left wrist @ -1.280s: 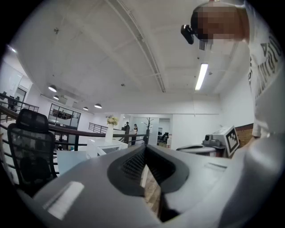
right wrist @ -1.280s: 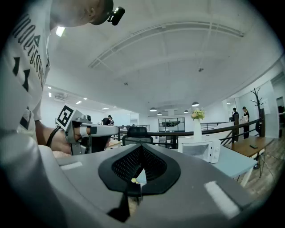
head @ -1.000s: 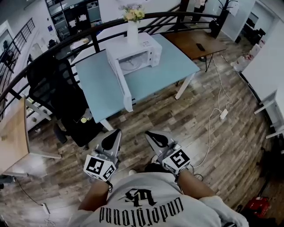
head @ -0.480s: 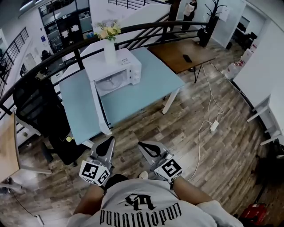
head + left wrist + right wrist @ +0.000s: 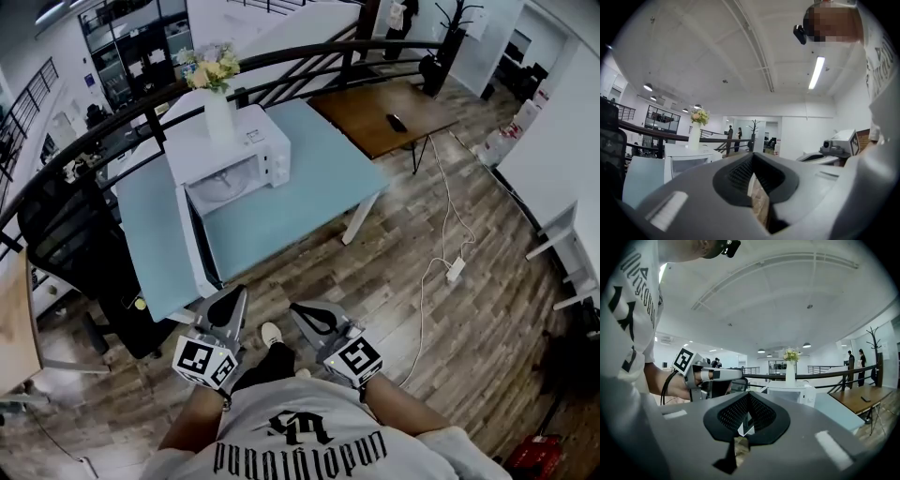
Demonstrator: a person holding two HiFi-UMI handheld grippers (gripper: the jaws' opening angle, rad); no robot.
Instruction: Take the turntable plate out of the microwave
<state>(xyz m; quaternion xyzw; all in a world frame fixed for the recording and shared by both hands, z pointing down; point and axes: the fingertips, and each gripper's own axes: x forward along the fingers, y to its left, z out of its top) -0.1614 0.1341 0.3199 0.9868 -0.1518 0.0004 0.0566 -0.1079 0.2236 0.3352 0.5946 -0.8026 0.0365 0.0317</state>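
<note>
A white microwave (image 5: 228, 155) stands on a light blue table (image 5: 309, 192), and its door (image 5: 194, 246) hangs open toward me. Inside the cavity the pale turntable plate (image 5: 223, 184) shows dimly. A white vase of flowers (image 5: 217, 105) rests on the microwave's top. My left gripper (image 5: 236, 295) and right gripper (image 5: 300, 310) are held level just short of the table's near edge, both shut and empty. The left gripper view looks past its closed tips (image 5: 752, 161) to the microwave (image 5: 684, 161). Beyond the right gripper's tips (image 5: 747, 399) the microwave (image 5: 787, 392) and the left gripper (image 5: 715, 375) appear.
A black office chair (image 5: 80, 239) stands left of the table. A brown table (image 5: 389, 103) with a small dark object lies behind on the right. A dark railing (image 5: 309, 56) runs behind both. A white power strip (image 5: 457, 270) and its cable lie on the wooden floor.
The table and microwave have come much nearer and larger in the head view. Both grippers, still shut, have moved forward to the table's near edge.
</note>
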